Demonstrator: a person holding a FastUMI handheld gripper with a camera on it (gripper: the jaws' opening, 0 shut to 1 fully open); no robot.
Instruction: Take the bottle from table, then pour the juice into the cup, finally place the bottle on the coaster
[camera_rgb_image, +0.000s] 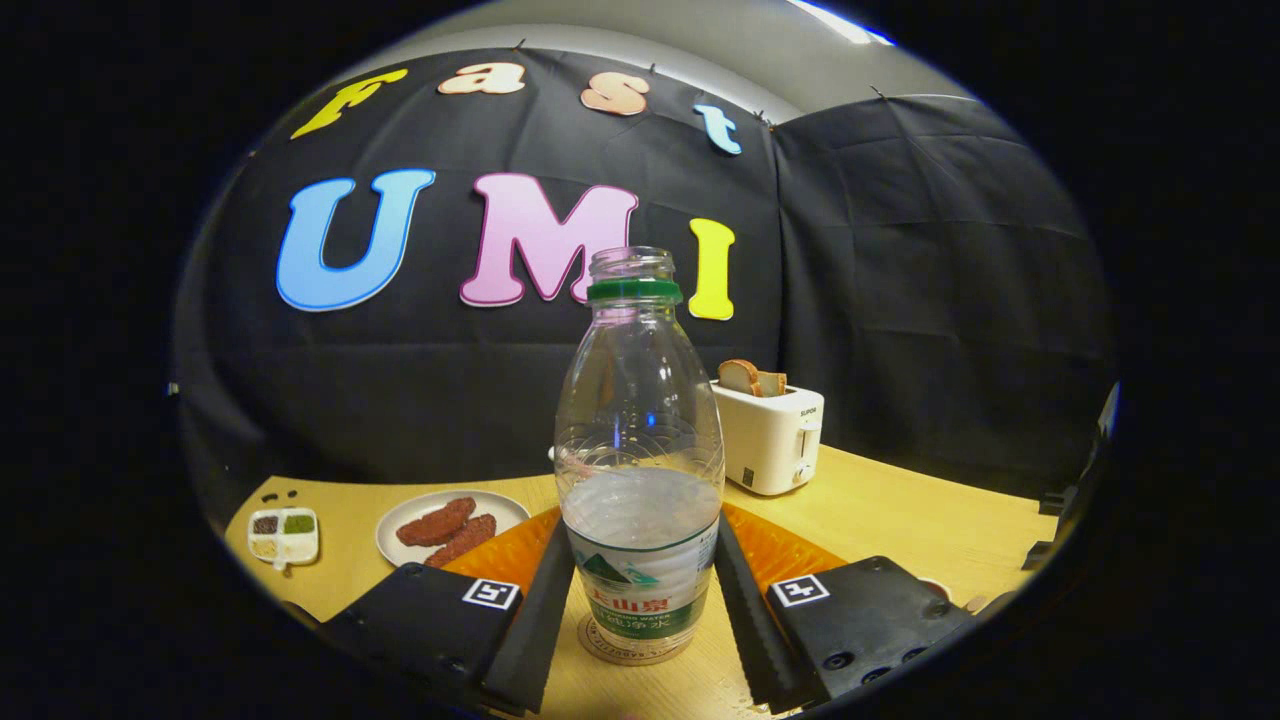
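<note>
A clear plastic bottle (640, 470) with a green neck ring and no cap stands upright between my fingers. It is about a third full of clear liquid and carries a green and white label. Its base rests on a round cork coaster (598, 643) on the wooden table (900, 520). My gripper (645, 535) holds the bottle at label height, with the left black pad (545, 610) and the right black pad (742, 610) both against its sides. A small white sliver (552, 454) peeks out behind the bottle's left side; I cannot tell what it is.
A white toaster (770, 435) with bread slices in it stands beyond the bottle to the right. To the left sit a white plate (400, 520) with brown sausages and a small divided dish (283, 535) of seasonings. The black cloth wall closes the back.
</note>
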